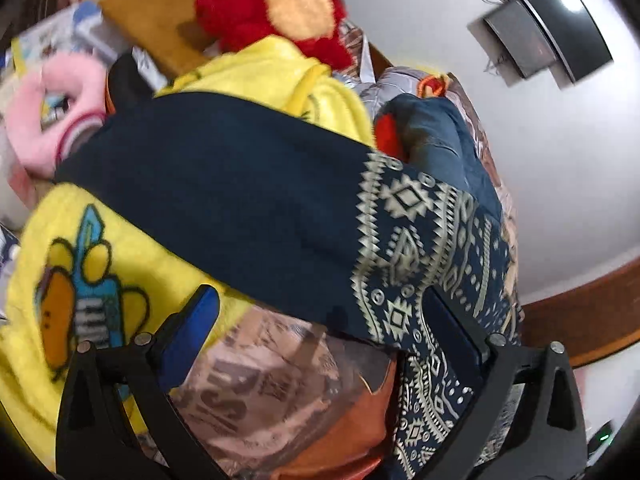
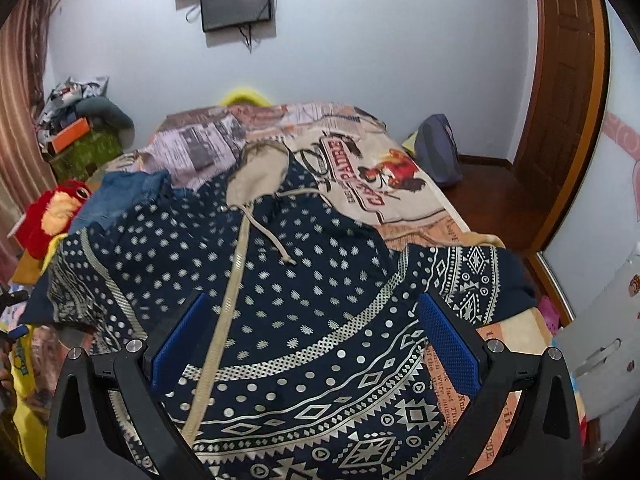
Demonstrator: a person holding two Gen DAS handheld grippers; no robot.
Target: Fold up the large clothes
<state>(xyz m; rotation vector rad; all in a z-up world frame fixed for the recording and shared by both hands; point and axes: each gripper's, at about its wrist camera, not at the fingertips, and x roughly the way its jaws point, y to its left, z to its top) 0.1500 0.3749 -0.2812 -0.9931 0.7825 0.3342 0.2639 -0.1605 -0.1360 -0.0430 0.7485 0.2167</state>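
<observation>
A large navy hoodie (image 2: pixel 288 280) with cream dots, tribal bands, a beige hood and drawstrings lies spread on the bed (image 2: pixel 400 184), front up. My right gripper (image 2: pixel 316 344) is open and empty just above its chest, jaws wide apart. In the left wrist view the hoodie's sleeve (image 1: pixel 248 200) drapes across the frame, cuff end plain navy, patterned part at the right. My left gripper (image 1: pixel 320 320) is open, with the sleeve's patterned edge lying between and over its right finger (image 1: pixel 452 328).
A yellow cartoon blanket (image 1: pixel 80 264), a red plush (image 1: pixel 272 12), a pink plush (image 1: pixel 52 116) and folded jeans (image 2: pixel 124 196) crowd the bed's left side. A grey backpack (image 2: pixel 436 152) sits on the floor at the right. A wooden door (image 2: pixel 568 92) is at the far right.
</observation>
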